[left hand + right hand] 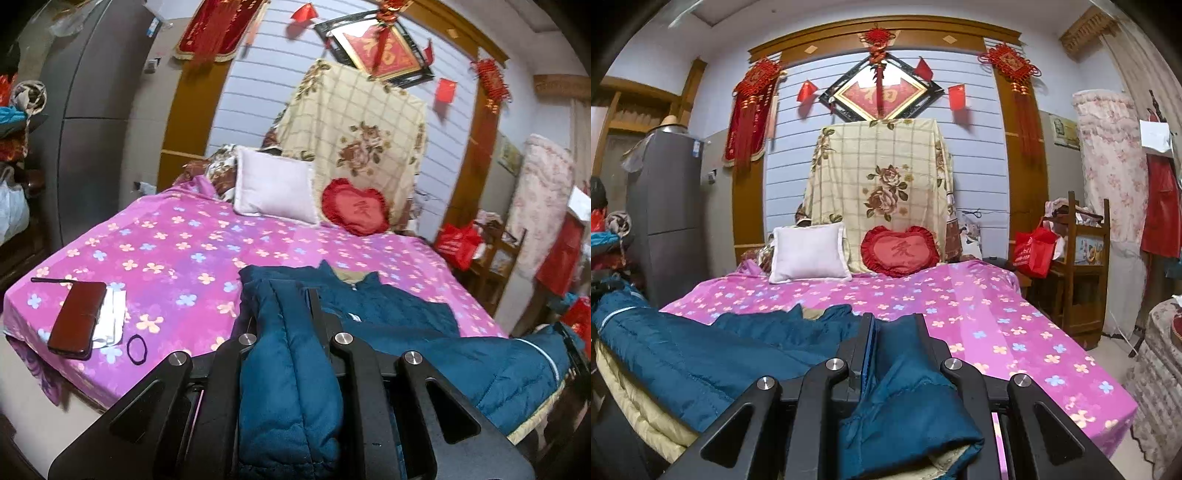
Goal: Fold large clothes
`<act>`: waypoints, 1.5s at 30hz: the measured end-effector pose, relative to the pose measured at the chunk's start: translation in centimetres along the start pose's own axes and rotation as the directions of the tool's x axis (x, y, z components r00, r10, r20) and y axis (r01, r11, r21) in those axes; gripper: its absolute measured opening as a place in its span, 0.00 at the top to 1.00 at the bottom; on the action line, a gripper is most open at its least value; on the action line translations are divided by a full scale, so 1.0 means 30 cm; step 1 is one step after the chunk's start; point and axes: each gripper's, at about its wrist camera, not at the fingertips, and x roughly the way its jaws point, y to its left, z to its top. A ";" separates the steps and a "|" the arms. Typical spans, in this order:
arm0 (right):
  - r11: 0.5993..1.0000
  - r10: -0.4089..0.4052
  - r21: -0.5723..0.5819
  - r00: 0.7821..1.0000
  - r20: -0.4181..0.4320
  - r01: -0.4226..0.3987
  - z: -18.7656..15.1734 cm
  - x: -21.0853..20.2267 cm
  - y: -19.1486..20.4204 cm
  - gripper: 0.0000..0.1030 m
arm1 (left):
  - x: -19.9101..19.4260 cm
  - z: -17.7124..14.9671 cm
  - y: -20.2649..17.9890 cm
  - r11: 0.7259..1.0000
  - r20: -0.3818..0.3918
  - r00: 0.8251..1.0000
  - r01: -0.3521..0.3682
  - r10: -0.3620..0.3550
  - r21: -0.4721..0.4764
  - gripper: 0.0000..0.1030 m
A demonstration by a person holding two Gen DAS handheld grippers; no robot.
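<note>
Both jaws are closed down on folds of the jacket. Left gripper: a thick bunch of teal quilted fabric fills the gap between the fingers and spills back over the gripper body toward the camera. Right gripper: jaws narrow, a hem-like fold wedged between them, tan lining showing at its lower edge.

Jacket is teal, padded, tan inside the collar. Collar end lies on the bed, pointing toward the headboard side; the lower part hangs between the two grippers off the bed's near edge. From the right wrist view, the stretch toward the left gripper runs out to frame left, lining visible underneath.

Relative to the jacket:
- bedsheet, pink with flowers, under and around it
- phone in a dark case, well apart to its left, resting on a white cloth
- hair tie just beside the cloth
- white pillow and red heart cushion beyond it, at the bed's far end
- floral blanket draped upright behind the cushions
</note>
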 end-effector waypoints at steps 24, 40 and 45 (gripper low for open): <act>0.962 -0.168 0.191 0.975 -0.146 0.194 0.013 0.957 -0.056 0.83 | 0.997 0.153 -0.001 0.964 -0.160 0.962 -0.240 0.221 -0.111 0.90; 0.984 -0.078 0.113 0.905 -0.418 0.137 -0.125 1.389 -0.002 0.81 | 1.254 0.003 0.027 0.906 -0.283 0.874 -0.422 0.396 -0.035 0.87; 0.978 -0.046 0.157 0.881 -0.470 0.135 -0.166 1.426 -0.027 0.68 | 1.285 -0.020 0.025 0.902 -0.306 0.860 -0.432 0.408 -0.011 0.87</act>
